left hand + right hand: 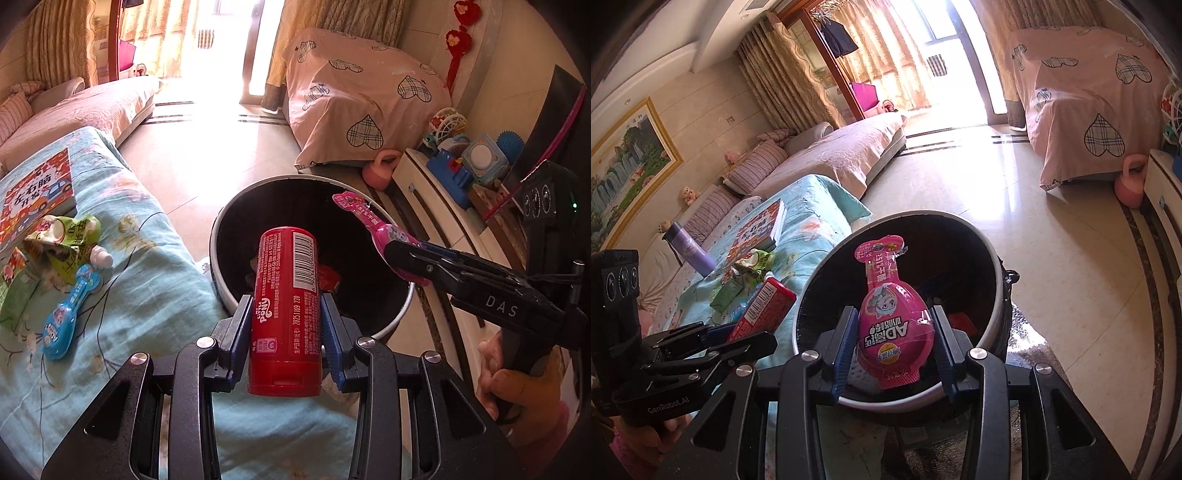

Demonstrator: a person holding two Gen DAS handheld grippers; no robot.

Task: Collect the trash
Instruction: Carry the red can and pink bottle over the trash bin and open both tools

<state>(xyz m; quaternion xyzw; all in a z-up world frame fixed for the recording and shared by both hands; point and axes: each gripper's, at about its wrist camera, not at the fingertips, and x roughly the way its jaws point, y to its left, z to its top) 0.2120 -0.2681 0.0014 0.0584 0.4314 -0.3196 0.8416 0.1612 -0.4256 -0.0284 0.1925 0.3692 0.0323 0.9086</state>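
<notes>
Left wrist view: left gripper (286, 325) is clamped on the red tube (284, 310), held over the near rim of the trash bin (218, 236). Right gripper (892, 345) grips the pink pouch (892, 321) above the bin's mouth. Both items appear positioned for dropping. Green pouch (62, 240) and blue packet (68, 314) lie uncollected on the blue blanket (147, 288)

Left gripper (284, 325) fills the lower centre of its own view, blue pads (239, 325) pressed against what it holds, jaws partly closed. Right gripper (892, 339), lower centre of its view, likewise clamped. The person's right hand (517, 384) wraps its handle at lower right of the left view.
</notes>
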